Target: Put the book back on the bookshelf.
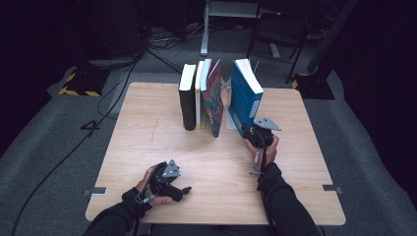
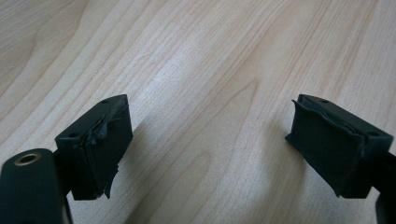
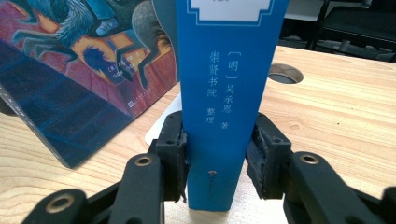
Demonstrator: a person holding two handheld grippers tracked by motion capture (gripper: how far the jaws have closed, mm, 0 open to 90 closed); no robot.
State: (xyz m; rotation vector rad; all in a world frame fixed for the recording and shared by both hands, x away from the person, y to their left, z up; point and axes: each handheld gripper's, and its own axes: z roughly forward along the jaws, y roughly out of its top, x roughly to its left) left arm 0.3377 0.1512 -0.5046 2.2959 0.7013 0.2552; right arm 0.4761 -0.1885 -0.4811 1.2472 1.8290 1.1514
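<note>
Right tool point(image 3: 217, 161) clamps the blue book's point(image 3: 224, 93) spine at the row's right end, tilted, not yet snug against the red book point(image 1: 214, 96); left tool point(image 2: 210, 149) idles released near-left on the surface point(image 1: 147, 137).

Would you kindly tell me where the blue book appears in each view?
High view: blue book upper centre-right, standing, right gripper at its spine.
Left gripper view: not in it.
Right gripper view: centre, spine clamped between the jaws.
Shared landmark: the red-covered book leaning beside it.
</note>
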